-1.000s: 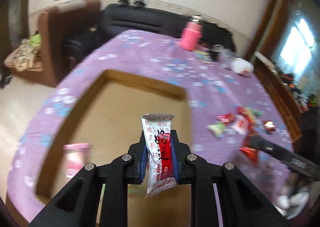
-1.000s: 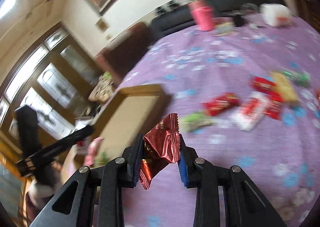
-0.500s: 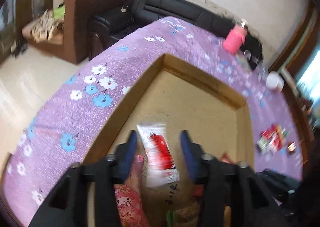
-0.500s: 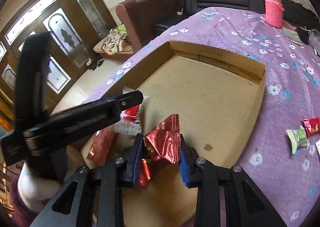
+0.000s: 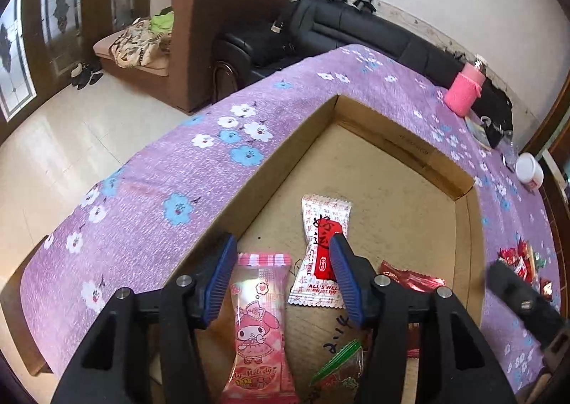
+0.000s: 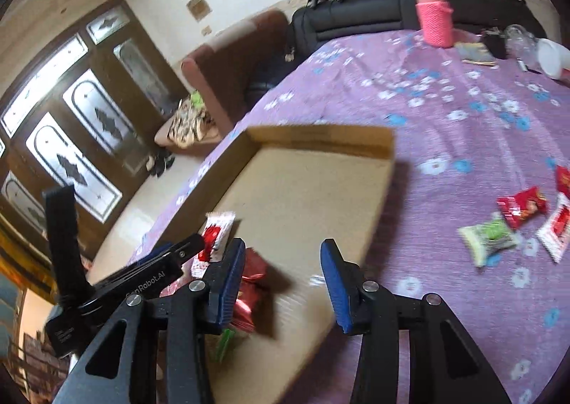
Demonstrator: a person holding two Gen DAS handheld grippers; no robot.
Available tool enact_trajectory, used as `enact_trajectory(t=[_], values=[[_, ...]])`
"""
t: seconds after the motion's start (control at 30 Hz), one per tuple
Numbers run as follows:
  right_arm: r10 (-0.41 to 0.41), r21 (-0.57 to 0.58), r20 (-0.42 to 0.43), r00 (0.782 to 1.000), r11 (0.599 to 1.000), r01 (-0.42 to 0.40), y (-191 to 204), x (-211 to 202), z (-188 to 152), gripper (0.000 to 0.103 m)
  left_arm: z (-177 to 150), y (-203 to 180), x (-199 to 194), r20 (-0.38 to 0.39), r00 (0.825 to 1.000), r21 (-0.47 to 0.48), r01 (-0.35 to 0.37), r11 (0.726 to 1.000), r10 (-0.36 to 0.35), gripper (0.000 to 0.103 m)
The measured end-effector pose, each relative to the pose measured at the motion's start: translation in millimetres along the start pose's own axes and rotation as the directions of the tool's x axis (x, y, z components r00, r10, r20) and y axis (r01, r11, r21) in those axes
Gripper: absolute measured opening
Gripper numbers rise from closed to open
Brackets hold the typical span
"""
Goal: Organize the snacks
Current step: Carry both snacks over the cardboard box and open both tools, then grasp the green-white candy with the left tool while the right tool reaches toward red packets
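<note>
1. Left wrist view: left gripper [image 5: 283,277] spread wide and holding nothing, poised above the near end of the shallow cardboard box [image 5: 409,144] on the worktop [image 5: 199,183] with its purple floral cloth.
2. Flat on the box floor: white-and-red snack packet [image 5: 322,247], partly behind the right finger; pink My Melody packet [image 5: 260,318] between the fingers; dark red wrapper [image 5: 409,279] just right of the fingers; green-edged packet [image 5: 338,368] at the bottom edge.
3. Far right on the cloth, outside the box: small cluster of loose snacks [image 5: 522,261]; beside it the black body of the right gripper [image 5: 523,304].
4. Farther back: pink bottle [image 5: 465,94] and white jar [image 5: 529,172] near the far edge.
5. Right wrist view: right gripper [image 6: 283,284] parted and empty over the box's near right corner.
6. Dark red wrapper [image 6: 251,283] lying in the box, just behind the left finger.
7. Left gripper [image 6: 167,261] at left, over the white-and-red snack packet [image 6: 217,233].
8. On the cloth to the right, well apart from the box: green packet [image 6: 490,238], red packet [image 6: 522,204], white-and-red packet [image 6: 555,229].
</note>
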State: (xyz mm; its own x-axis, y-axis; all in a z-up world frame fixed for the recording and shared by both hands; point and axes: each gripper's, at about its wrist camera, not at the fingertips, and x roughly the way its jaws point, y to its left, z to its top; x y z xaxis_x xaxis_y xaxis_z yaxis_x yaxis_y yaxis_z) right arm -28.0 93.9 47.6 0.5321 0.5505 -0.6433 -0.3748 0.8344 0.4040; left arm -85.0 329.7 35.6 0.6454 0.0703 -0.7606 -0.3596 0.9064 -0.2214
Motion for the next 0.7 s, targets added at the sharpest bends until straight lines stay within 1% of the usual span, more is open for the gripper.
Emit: enact_trajectory(t=[0.1,0.13,0.2,0.23,0.27,0.3,0.33,0.37,0.4,0.47,0.5,0.53,0.6,0.63,0.7], values=[[-0.033,0.013,0.057,0.998,0.999,0.032,-23,-34,-2,0.048,1,10,-8,0.033,0.998,-0.060,0.063,0.996,-0.061,0.054],[-0.055,0.020,0.069,0.996,0.998,0.054,-32,-45,-3,0.048,1,13,-15,0.042,0.997,-0.078,0.074,0.994,-0.071,0.054],[-0.124,0.047,0.087,0.989,0.992,0.120,-61,-65,-2,0.049,1,14,-28,0.065,0.994,-0.085,0.095,0.992,-0.089,0.055],[-0.157,0.060,0.086,0.984,0.986,0.153,-75,-71,-1,0.049,1,10,-37,0.079,0.991,-0.078,0.117,0.990,-0.111,0.058],[-0.204,0.085,0.081,0.976,0.977,0.197,-95,-76,-1,0.049,1,5,-42,0.081,0.990,-0.067,0.124,0.990,-0.119,0.069],[-0.231,0.110,0.073,0.970,0.969,0.222,-110,-80,-1,0.049,1,-7,-51,0.083,0.988,-0.033,0.130,0.991,-0.127,0.078],[-0.251,0.147,0.059,0.966,0.959,0.241,-123,-82,-2,0.049,1,-17,-56,0.082,0.986,0.002,0.147,0.989,-0.147,0.080],[-0.269,0.196,0.038,0.962,0.946,0.257,-142,-84,-4,0.049,0,-30,-60,0.076,0.981,0.039,0.176,0.984,-0.178,0.081],[-0.279,0.227,0.028,0.960,0.937,0.265,-152,-85,-5,0.049,0,-42,-61,0.064,0.976,0.072,0.204,0.976,-0.209,0.081],[-0.278,0.295,0.024,0.960,0.920,0.259,-170,-86,-7,0.048,-4,-76,-62,0.018,0.958,0.164,0.281,0.946,-0.287,0.081],[-0.291,0.308,0.020,0.957,0.912,0.271,-174,-84,-7,0.048,-5,-87,-61,0.004,0.953,0.189,0.296,0.936,-0.302,0.080],[-0.312,0.318,0.014,0.950,0.902,0.291,-177,-82,-6,0.048,-8,-106,-58,-0.024,0.948,0.234,0.313,0.920,-0.316,0.080],[-0.331,0.326,0.004,0.944,0.893,0.311,-183,-76,-4,0.048,-13,-133,-53,-0.057,0.947,0.305,0.319,0.897,-0.317,0.080],[-0.357,0.325,-0.014,0.934,0.881,0.342,-184,-69,-1,0.048,-17,-152,-48,-0.071,0.950,0.359,0.309,0.881,-0.305,0.080],[-0.385,0.321,-0.030,0.922,0.870,0.374,-189,-61,1,0.048,-23,-178,-42,-0.086,0.956,0.437,0.290,0.851,-0.282,0.080]])
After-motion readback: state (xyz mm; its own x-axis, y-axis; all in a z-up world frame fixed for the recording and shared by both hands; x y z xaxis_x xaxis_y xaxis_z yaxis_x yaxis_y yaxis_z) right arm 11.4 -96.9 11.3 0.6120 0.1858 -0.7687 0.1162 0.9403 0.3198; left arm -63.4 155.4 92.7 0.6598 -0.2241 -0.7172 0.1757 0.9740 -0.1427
